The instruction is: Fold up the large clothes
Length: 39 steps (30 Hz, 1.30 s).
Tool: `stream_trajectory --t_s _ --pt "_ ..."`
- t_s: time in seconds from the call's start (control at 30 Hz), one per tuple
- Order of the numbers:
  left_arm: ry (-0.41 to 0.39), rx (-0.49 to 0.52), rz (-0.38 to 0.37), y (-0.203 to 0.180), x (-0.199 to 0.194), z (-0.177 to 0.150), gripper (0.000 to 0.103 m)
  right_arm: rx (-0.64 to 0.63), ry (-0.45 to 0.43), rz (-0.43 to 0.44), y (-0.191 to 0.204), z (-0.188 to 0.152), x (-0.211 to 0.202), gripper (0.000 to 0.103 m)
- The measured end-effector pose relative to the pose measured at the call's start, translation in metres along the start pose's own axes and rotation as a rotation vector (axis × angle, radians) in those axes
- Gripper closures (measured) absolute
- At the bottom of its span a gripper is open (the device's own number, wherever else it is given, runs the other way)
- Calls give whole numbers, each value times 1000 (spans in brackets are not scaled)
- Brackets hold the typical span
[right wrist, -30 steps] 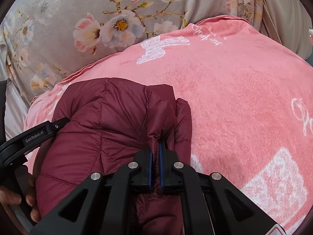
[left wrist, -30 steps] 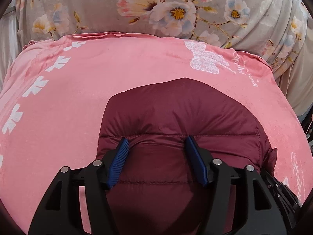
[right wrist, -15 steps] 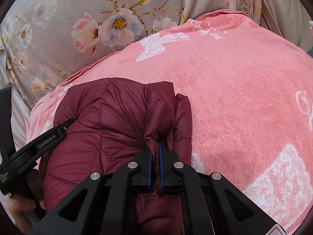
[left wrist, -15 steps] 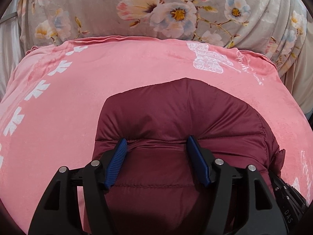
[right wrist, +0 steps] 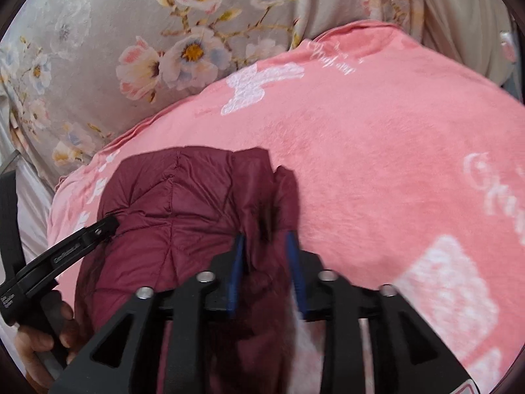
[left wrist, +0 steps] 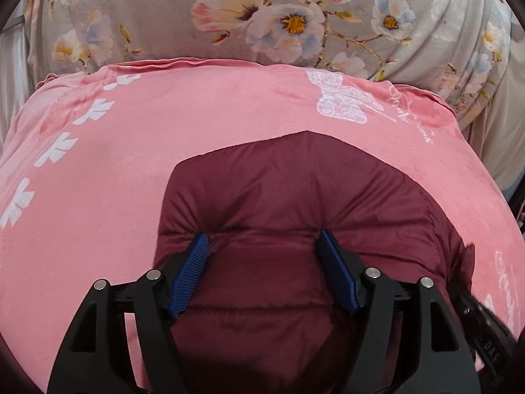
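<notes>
Maroon quilted down jacket (left wrist: pixel 295 197) lay folded into a puffy bundle on the pink blanket (left wrist: pixel 98 229), toward the blanket's near edge and well short of its far edge. White leaf shapes ran along the blanket's left edge, a white butterfly print (left wrist: pixel 341 101) sat near its far right corner, and beside that ran cursive white lettering too small to read. Beyond the blanket's far edge rose a grey floral fabric (left wrist: pixel 262 10) with pink, white and blue blossoms.

In the left wrist view the left gripper (left wrist: pixel 262 256) stood with its jaws spread wide, both blue pads (left wrist: pixel 190 275) pressed down onto the jacket's top panel, the padding bulging between them. In the right wrist view the right gripper (right wrist: pixel 265 262) was parted to a moderate gap astride the jacket's right-hand fold, nothing pinched; motion blur softened its fingertips. The left gripper's black finger (right wrist: pixel 65 252) reached in from the left there, bearing small white lettering too blurred to read, with the person's hand (right wrist: pixel 42 338) on its handle.
</notes>
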<state>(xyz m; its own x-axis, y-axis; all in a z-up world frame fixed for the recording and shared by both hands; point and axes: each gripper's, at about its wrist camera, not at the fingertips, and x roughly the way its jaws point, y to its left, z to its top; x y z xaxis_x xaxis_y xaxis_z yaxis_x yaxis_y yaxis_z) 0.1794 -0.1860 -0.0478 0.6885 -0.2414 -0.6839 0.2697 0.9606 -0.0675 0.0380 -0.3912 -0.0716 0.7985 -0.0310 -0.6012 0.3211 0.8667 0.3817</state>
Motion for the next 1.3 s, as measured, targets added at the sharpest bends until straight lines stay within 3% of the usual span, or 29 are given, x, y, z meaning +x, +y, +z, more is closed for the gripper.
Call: stream_trajectory --t_s 0.07,0.13,0.27,0.37,0.47,0.77,0.93,1.3 --pt "3 9 -1 7 -23 -2 30 1 1 9 -4 -3 -16 67" --pt "8 -8 -34 16 -42 -7 25 8 14 19 -10 -11 -33 59" --pt "98 -79 -144 41 -60 -18 20 79 61 70 -22 -25 -46 50" --pt "144 -158 -197 58 -58 -24 20 148 97 105 -27 -36 -45 48" --pt "169 -205 -196 71 -52 -29 20 217 123 149 -32 -44 -40 48" --pt "260 -289 -327 80 -24 -39 16 251 183 187 -27 -57 -19 46" --pt "282 -279 -356 76 -11 -42 7 264 197 206 -27 -59 -12 44" --pt "281 -285 -362 69 -4 -41 5 241 193 206 -14 -51 6 41"
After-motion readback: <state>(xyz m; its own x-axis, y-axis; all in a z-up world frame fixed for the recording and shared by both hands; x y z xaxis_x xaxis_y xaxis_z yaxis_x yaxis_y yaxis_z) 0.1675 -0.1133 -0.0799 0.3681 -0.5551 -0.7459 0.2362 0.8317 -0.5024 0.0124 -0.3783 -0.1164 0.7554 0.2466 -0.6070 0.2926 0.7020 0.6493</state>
